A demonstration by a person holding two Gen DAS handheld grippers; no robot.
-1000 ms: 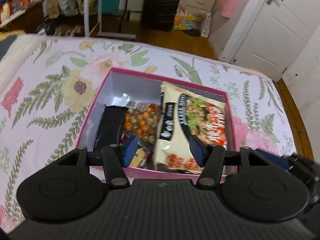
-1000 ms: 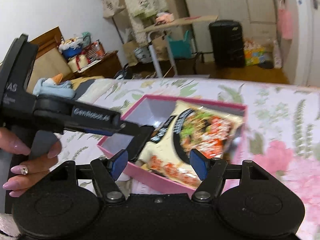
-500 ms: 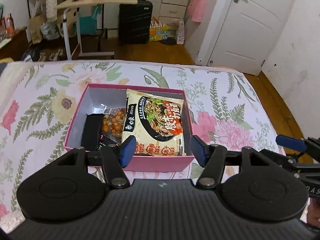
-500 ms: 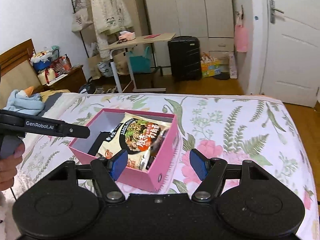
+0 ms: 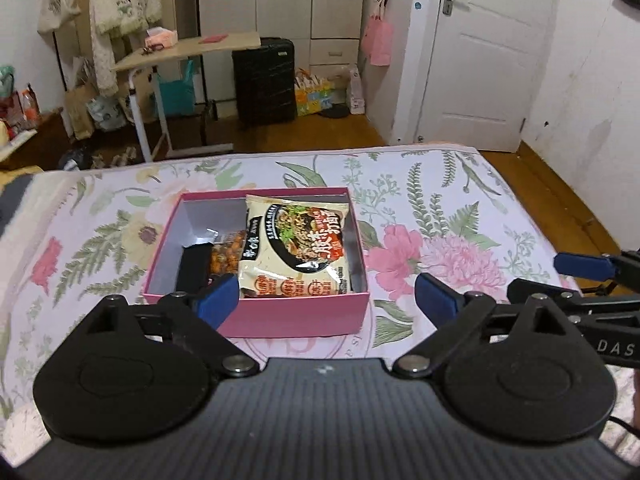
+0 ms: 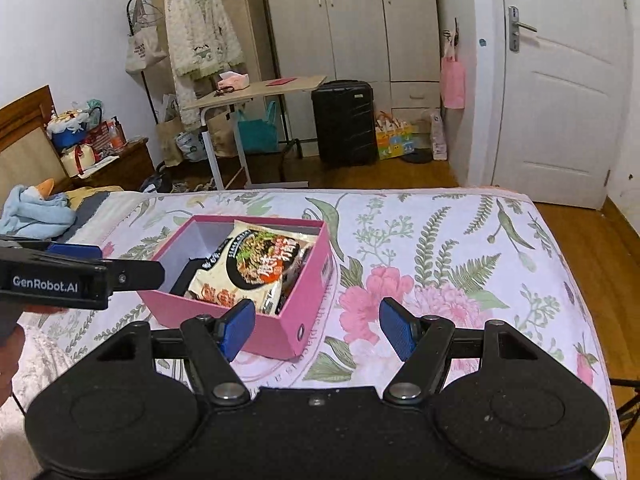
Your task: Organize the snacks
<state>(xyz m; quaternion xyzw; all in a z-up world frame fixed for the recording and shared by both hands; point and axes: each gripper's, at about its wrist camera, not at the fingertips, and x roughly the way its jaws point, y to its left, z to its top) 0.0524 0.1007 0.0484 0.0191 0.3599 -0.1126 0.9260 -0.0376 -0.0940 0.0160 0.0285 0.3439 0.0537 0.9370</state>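
A pink box sits on the floral bed sheet. Inside it an instant noodle packet lies on the right, leaning over a bag of orange snacks and a black item. My left gripper hovers short of the box's near wall, its jaws opening wide, with nothing held between them. My right gripper hangs open and empty near the box's near right corner. Each view catches the other gripper at its edge.
The bed's right edge and foot drop to a wooden floor. A rolling side table, a black suitcase and a white door stand beyond. A blue towel lies at the bed's left.
Both grippers have drawn back and up from the box, which now looks smaller. The left jaws have spread much wider. The noodle packet stays in the box.
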